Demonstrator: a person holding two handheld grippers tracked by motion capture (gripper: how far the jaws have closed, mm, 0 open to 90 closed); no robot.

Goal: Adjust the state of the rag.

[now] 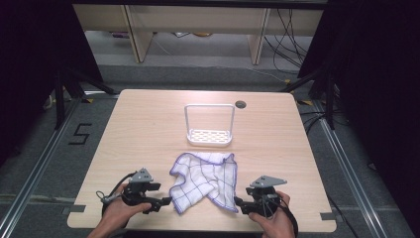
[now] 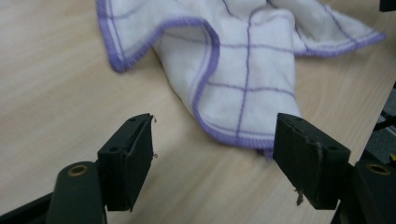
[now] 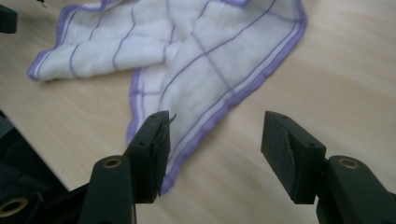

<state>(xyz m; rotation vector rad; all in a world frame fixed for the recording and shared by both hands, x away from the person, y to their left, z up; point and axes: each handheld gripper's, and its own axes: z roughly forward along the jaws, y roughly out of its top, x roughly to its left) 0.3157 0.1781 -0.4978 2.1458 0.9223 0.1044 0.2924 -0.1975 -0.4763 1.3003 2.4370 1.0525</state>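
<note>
The wooden table (image 1: 148, 129) carried a white rack (image 1: 209, 124) that held nothing, and just in front of it lay the crumpled checked cloth (image 1: 205, 181), near the front edge. The cloth looked light, soft and limp, so its purple-hemmed corners seemed the best places to pinch. The left gripper (image 1: 163, 202) and right gripper (image 1: 239, 204) stood with jaws wide apart at those corners, holding nothing.

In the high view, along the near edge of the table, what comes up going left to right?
Left hand-held gripper → crumpled checked cloth → right hand-held gripper, both with jaws open and nothing held.
</note>
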